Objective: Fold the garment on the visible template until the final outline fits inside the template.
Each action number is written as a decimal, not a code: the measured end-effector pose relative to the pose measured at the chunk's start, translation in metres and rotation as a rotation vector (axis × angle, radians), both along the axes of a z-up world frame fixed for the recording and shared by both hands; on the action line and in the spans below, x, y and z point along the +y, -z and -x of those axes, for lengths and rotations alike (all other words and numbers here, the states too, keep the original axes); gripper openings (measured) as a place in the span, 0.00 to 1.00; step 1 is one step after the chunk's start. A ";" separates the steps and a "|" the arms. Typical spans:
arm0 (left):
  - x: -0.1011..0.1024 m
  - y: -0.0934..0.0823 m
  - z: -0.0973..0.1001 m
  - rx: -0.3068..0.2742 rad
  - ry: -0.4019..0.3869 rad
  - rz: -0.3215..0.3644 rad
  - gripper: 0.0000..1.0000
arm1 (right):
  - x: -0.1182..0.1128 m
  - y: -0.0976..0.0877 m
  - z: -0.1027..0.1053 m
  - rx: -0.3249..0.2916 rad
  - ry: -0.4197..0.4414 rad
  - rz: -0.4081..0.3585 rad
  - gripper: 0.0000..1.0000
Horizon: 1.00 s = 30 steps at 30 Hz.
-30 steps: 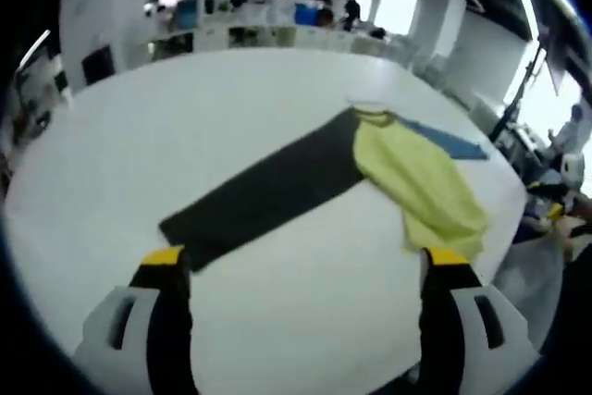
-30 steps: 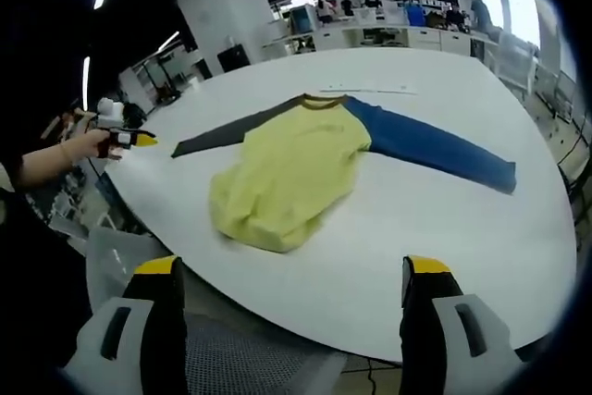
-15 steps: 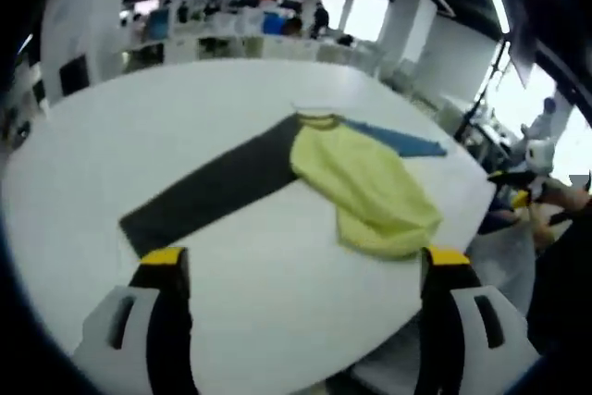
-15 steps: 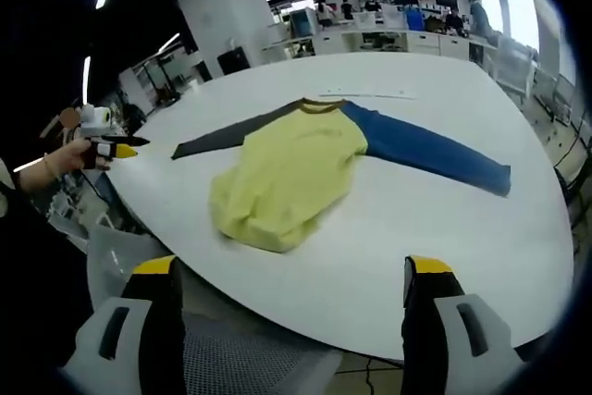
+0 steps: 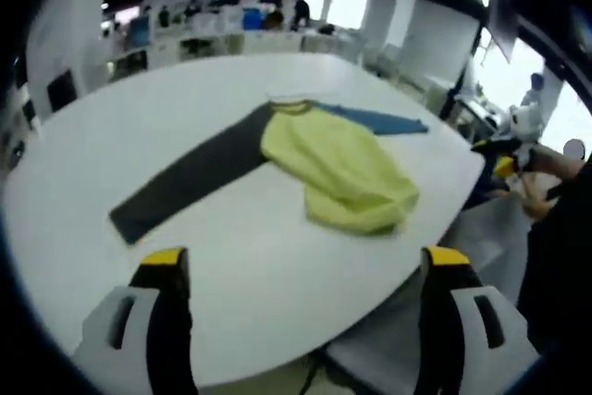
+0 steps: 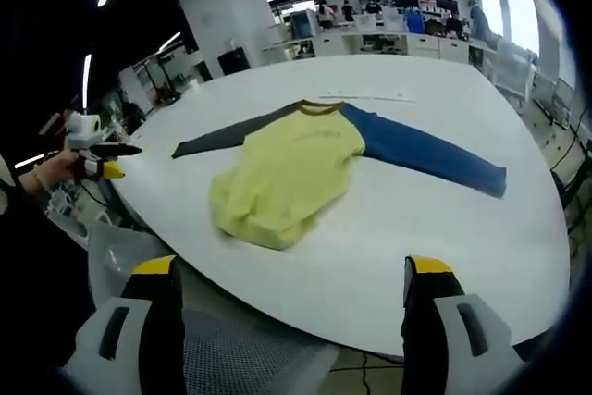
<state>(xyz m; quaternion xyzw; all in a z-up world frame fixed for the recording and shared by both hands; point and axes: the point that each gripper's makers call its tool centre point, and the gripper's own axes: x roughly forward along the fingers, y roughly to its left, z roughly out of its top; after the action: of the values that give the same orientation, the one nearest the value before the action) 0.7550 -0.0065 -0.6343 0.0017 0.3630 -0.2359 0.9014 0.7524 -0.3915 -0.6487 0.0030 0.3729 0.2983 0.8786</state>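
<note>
A long-sleeved shirt lies spread on the white table (image 5: 268,293). Its yellow body (image 5: 338,168) is bunched toward the hem, with a dark grey sleeve (image 5: 185,182) stretched to one side and a blue sleeve (image 5: 375,119) to the other. The right gripper view has the yellow body (image 6: 282,178) in the middle, the grey sleeve (image 6: 231,136) at left and the blue sleeve (image 6: 430,154) at right. My left gripper (image 5: 303,261) is open, off the table's edge near the grey sleeve's end. My right gripper (image 6: 289,270) is open beyond the hem side, holding nothing.
A thin pale strip (image 6: 365,96) lies on the table (image 6: 444,247) beyond the collar. A grey mesh chair (image 6: 250,358) stands under my right gripper. A hand holds the left gripper (image 6: 102,159) at far left. Desks and people fill the room's back.
The left gripper has drawn back from the table past its edge, so the shirt sits farther off in its view. The shirt and the right gripper have barely moved.
</note>
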 end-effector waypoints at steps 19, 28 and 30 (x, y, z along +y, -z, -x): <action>-0.020 -0.016 0.040 -0.010 -0.011 0.044 0.99 | -0.011 -0.005 0.014 -0.013 0.003 0.004 1.00; -0.022 -0.021 0.055 -0.015 0.002 0.036 0.99 | -0.014 -0.006 0.025 -0.010 0.014 0.005 1.00; -0.021 -0.020 0.057 -0.008 -0.004 0.044 0.99 | -0.013 -0.006 0.027 -0.009 0.011 0.008 1.00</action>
<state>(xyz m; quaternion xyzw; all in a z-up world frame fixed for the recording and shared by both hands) 0.6981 -0.0279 -0.6144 -0.0178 0.3539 -0.2422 0.9032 0.7252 -0.4049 -0.6430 0.0001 0.3703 0.2918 0.8819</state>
